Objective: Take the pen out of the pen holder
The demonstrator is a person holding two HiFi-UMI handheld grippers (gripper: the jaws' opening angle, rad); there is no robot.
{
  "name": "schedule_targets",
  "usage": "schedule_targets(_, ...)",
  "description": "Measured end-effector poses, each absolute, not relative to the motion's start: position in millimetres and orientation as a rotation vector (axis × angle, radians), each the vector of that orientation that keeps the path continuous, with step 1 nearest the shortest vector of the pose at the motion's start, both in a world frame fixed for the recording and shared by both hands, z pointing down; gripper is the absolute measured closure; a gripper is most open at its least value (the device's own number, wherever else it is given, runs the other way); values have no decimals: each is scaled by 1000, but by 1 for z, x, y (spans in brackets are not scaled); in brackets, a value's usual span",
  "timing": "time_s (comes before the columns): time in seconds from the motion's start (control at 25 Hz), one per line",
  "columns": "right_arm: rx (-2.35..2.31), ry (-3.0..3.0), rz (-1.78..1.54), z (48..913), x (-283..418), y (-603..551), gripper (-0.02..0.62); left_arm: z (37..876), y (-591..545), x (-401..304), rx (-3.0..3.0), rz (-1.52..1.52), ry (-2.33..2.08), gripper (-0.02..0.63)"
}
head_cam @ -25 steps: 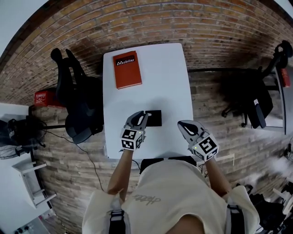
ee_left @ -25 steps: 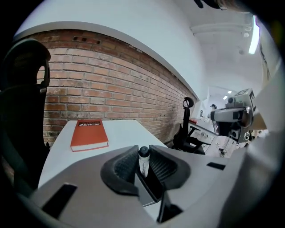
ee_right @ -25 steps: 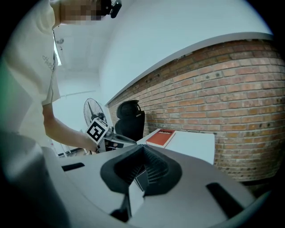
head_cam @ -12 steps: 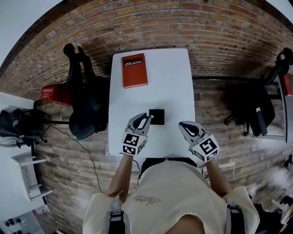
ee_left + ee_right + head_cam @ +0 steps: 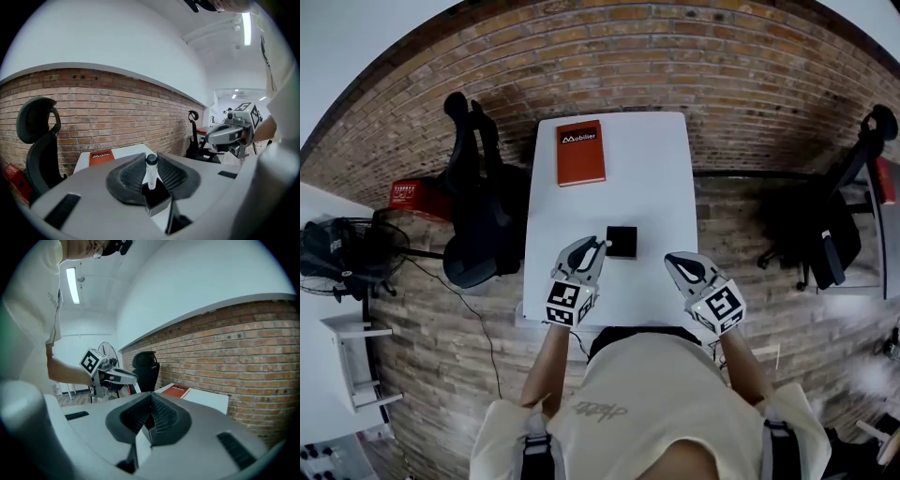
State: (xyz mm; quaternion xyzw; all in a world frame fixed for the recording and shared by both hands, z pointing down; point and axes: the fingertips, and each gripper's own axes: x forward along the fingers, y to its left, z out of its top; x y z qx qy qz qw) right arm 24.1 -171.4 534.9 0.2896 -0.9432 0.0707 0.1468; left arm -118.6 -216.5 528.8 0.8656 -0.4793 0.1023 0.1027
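Note:
A white pen with a black cap [image 5: 151, 171] stands upright between the pads of my left gripper [image 5: 151, 165], which is shut on it. Its lower end hangs just above the black square pen holder [image 5: 158, 200]. In the head view the holder [image 5: 622, 242] sits on the white table [image 5: 647, 178], and the left gripper [image 5: 598, 247] has its tips at the holder's left edge. My right gripper [image 5: 682, 265] hovers to the right of the holder, apart from it. Its pads meet in the right gripper view [image 5: 151, 405] with nothing between them.
A red book [image 5: 581, 152] lies at the far end of the table. A black office chair [image 5: 478, 216] stands against the table's left side, and another chair [image 5: 825, 225] is off to the right. The floor around is brick-patterned.
My left gripper has risen with the pen and drawn back from over the holder to its left edge. The right gripper has barely shifted.

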Motion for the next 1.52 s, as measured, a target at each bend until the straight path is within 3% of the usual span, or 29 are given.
schedule_targets(0.68, 835, -2760, 119, 506, 13, -177, 588, 469, -197, -155, 2565, 207, -1564, 520)
schedule_targets(1.52, 910, -2772, 151, 499, 13, -170, 588, 473, -192, -167, 2562, 197, -1547, 520)
